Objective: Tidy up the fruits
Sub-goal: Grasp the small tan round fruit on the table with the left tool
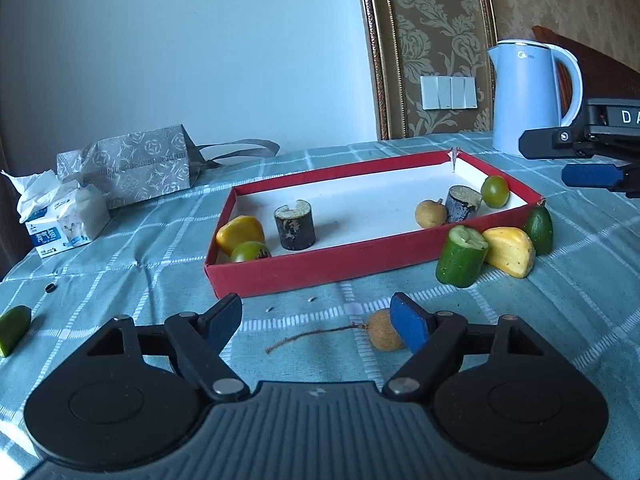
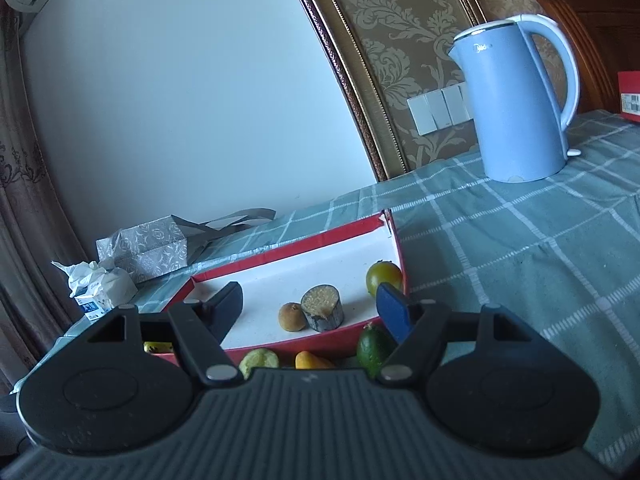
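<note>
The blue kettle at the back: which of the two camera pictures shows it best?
The right wrist view: the kettle stands large and whole there, spout, handle and base all visible. In the left wrist view the kettle is smaller, and the right gripper covers its lower right.

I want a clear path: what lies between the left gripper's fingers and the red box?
Left wrist view: bare checked cloth with two tiny scraps between the left gripper and the red box. The brown fruit sits beside its right finger.
</note>
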Motion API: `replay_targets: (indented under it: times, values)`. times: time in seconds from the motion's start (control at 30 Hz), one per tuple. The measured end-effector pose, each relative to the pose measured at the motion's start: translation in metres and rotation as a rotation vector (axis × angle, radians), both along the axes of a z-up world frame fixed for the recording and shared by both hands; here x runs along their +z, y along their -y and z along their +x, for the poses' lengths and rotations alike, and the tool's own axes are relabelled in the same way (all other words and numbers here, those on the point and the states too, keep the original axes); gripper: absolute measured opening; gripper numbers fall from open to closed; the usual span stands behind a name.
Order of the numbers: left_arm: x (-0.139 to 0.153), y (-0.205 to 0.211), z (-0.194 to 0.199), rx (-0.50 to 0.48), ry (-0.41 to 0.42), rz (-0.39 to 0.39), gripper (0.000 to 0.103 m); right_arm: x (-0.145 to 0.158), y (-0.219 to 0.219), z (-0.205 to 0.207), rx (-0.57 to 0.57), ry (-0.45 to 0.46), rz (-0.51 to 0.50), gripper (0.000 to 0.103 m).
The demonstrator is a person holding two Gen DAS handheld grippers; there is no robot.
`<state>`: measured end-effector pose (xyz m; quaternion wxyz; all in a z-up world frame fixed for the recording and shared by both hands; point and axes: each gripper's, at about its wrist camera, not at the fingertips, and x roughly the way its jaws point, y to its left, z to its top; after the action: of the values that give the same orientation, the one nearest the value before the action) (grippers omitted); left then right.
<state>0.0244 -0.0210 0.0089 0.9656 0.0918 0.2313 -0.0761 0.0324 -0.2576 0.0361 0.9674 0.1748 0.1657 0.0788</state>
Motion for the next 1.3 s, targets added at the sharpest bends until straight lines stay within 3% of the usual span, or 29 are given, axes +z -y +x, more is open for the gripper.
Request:
replay_targets:
  times: [0.17,0.23,0.4,0.53,0.63,0.7,0.77,0.83,1.0,1.2,1.3]
  values:
    - [0.008,-0.001,-0.01,-0.045,0.067,-0.041,0.081,0.002,-0.001,-0.004,0.02,0.02,0.01,0.072]
    - [0.004,0.008,-0.012,-0.067,0.068,0.008,0.081,0.002,0.0,-0.005,0.022,0.022,0.021,0.072]
    - [-0.002,0.021,-0.007,-0.111,0.027,0.067,0.081,0.002,0.002,-0.006,0.022,0.028,0.035,0.072]
    - [-0.012,0.034,0.006,-0.124,-0.063,0.13,0.082,0.001,0.001,-0.006,0.036,0.023,0.041,0.072]
    - [-0.012,0.033,0.012,-0.119,-0.079,0.102,0.081,0.001,0.001,-0.006,0.038,0.021,0.042,0.072]
    - [-0.012,0.033,0.013,-0.126,-0.084,0.09,0.067,0.001,0.001,-0.006,0.039,0.019,0.043,0.072]
    - [-0.011,0.037,0.013,-0.153,-0.091,0.083,0.04,0.001,0.002,-0.007,0.035,0.014,0.044,0.072]
    - [-0.012,0.042,0.011,-0.156,-0.088,0.1,0.023,0.002,0.004,-0.009,0.022,0.017,0.038,0.072]
    - [-0.005,0.03,0.007,-0.125,-0.09,0.033,0.023,0.003,0.006,-0.015,0.004,-0.007,-0.02,0.072]
    - [0.007,-0.01,0.004,-0.042,-0.086,-0.091,0.023,-0.005,-0.021,-0.021,0.112,-0.071,-0.295,0.071]
    - [0.007,-0.021,0.008,-0.001,-0.086,-0.118,0.023,-0.006,-0.04,-0.021,0.169,-0.074,-0.336,0.07]
